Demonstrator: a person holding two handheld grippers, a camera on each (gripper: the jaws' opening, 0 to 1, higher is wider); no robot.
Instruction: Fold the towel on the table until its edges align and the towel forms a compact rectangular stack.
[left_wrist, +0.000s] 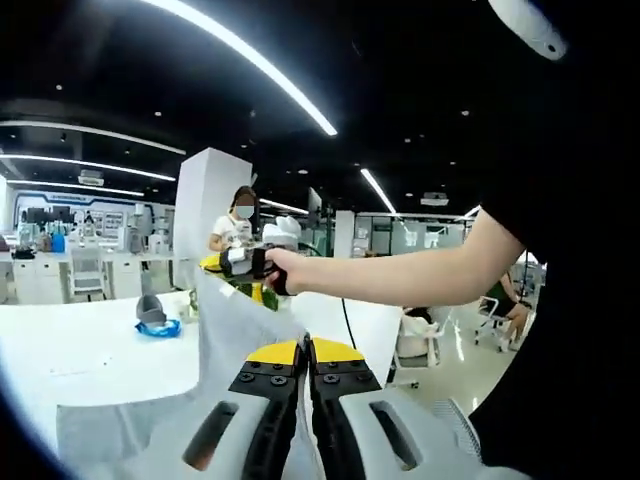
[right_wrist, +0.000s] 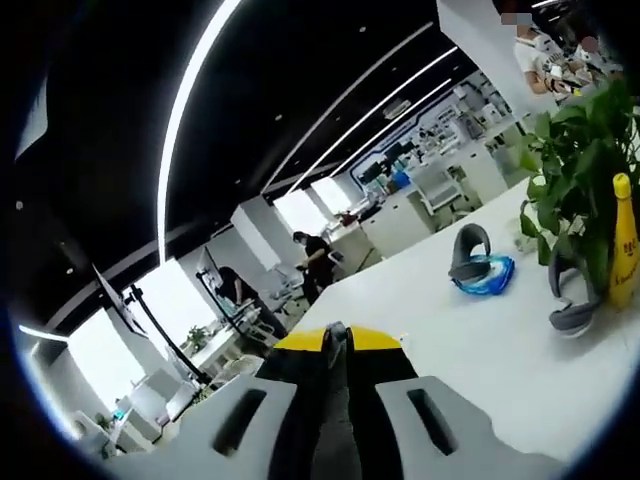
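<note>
Left gripper view: left gripper (left_wrist: 305, 352) pinches towel (left_wrist: 235, 335), table (left_wrist: 90, 360) partly hidden.

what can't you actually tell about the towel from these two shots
- Towel, left gripper view: lower edge hidden behind the left tool; far corner covered by the person's hand.
- Right gripper view: what the right tool pinches is too thin to identify.
- Fold count and edge alignment: not readable while the towel is lifted.

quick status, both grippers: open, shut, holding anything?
Left gripper: jaws shut on the towel, which is lifted above the table.
Right gripper: jaws shut, a thin strip of grey cloth pinched between them, probably the towel.
</note>
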